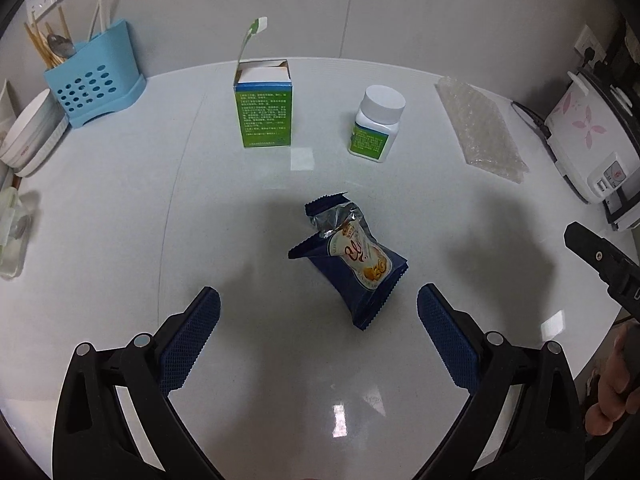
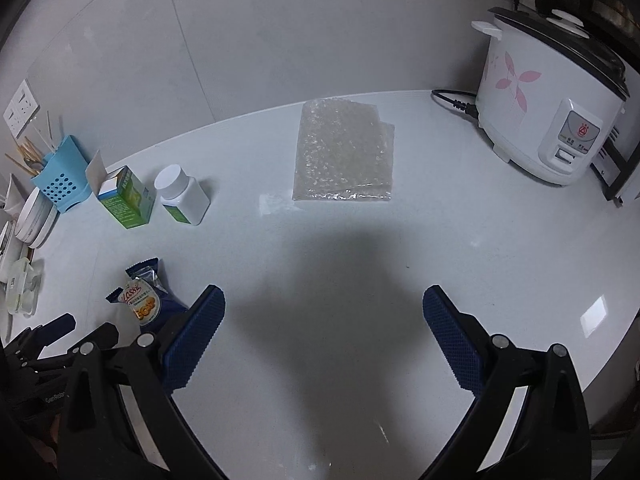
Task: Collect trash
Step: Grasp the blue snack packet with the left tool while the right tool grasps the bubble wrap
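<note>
a white countertop [image 1: 120,240] is seen in both views, bounded by a pale wall. the largest object on it, a white rice cooker [image 2: 548,108] with a pink flower print, is shown whole only in the right wrist view; in the left wrist view only part of it appears at the right edge. a flat bubble-wrap sheet [image 2: 344,152] lies in front of the wall, well apart from the other trash. a blue utensil holder [image 1: 94,80] and stacked white bowls [image 1: 32,136] stand at the far left. an opened green carton [image 1: 266,114] stands upright with its top flap raised, and a white pill bottle [image 1: 376,122] stands upright just beside it.

the snack wrapper [image 1: 352,264], dark blue with a torn silver end, lies on the counter nearer than the carton and the bottle. in the left wrist view its long axis runs diagonally, the torn end pointing up and left toward the carton, the sealed end toward the lower right. in the right wrist view it is partly hidden behind a finger.

the left gripper [image 1: 318,308] is held with its jaws wide apart, empty, the wrapper lying just ahead between the fingertips; contact cannot be confirmed. the right gripper [image 2: 323,306] is likewise spread wide, holding nothing, above bare counter.
</note>
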